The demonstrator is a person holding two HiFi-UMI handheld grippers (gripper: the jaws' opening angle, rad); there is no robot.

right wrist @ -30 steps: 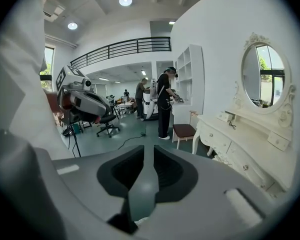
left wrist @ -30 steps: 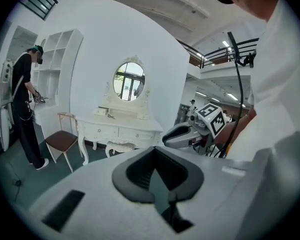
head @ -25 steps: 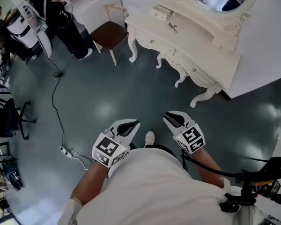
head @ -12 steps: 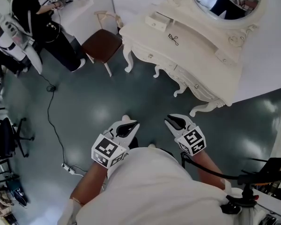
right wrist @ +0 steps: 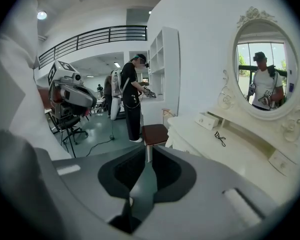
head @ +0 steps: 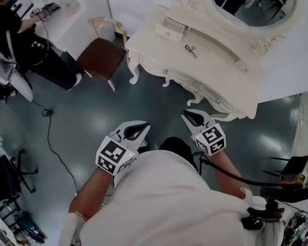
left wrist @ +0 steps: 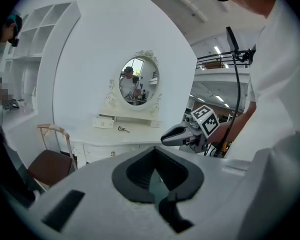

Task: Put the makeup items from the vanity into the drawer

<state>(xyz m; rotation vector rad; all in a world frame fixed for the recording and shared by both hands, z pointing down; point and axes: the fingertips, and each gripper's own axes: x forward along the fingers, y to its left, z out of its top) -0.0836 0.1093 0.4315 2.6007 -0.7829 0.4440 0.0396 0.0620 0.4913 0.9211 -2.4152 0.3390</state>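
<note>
The left tool (head: 140, 129) and the right tool (head: 191, 118) were held low before the person's torso, side by side and apart, forearms bent, tips pointing ahead. Each tool's own view showed its jaws clenched together with nothing between them. Over the last second the stretch of floor ahead of them had shrunk. The white vanity desk (head: 220, 65) had drawn nearer in the head view, until the right tool's tip lay just short of its front legs. By my reading the walk-up was nearly over and the task proper not yet begun. On the desk top, well beyond both tools, lay a small dark scissor-shaped makeup item (head: 190, 49), untouched. Past it a small drawer (head: 170, 28) appeared to jut partly out, below the oval mirror (head: 251, 4). A brown-seated chair (head: 100, 59) stood beside the desk's left end.
</note>
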